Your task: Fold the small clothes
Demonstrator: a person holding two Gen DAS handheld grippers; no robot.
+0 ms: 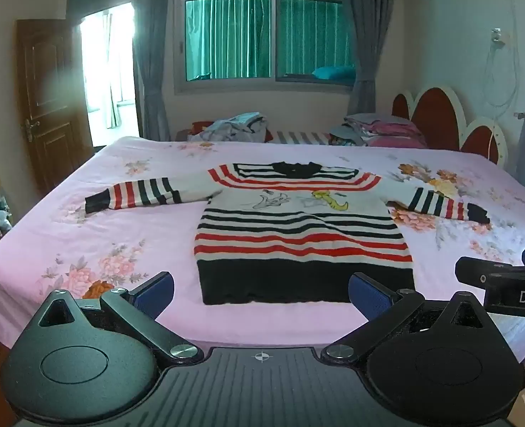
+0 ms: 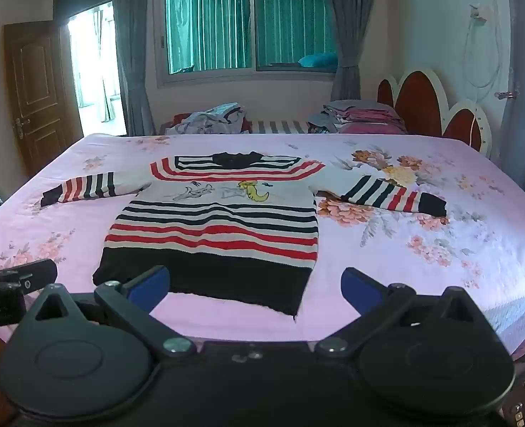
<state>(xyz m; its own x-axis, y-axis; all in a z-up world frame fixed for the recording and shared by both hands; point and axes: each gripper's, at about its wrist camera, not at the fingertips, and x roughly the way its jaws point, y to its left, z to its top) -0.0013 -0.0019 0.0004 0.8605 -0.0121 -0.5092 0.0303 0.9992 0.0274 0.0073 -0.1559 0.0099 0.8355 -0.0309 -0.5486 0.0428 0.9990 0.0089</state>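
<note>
Spread flat on the pink bed [image 1: 67, 249], the sweater [image 1: 298, 235] lies collar-away ahead of my left tongs [image 1: 260, 293] and right tongs [image 2: 255, 286], both released.

The left gripper [image 1: 260, 293] was wide open, with its two blue fingers far apart and nothing between them. The right gripper [image 2: 255, 286] was wide open too and held nothing. The two grippers sat side by side, close together.

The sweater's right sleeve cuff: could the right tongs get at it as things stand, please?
Probably yes: the right tongs are open and the cuff lies flat on the bedspread, nothing between them.
</note>
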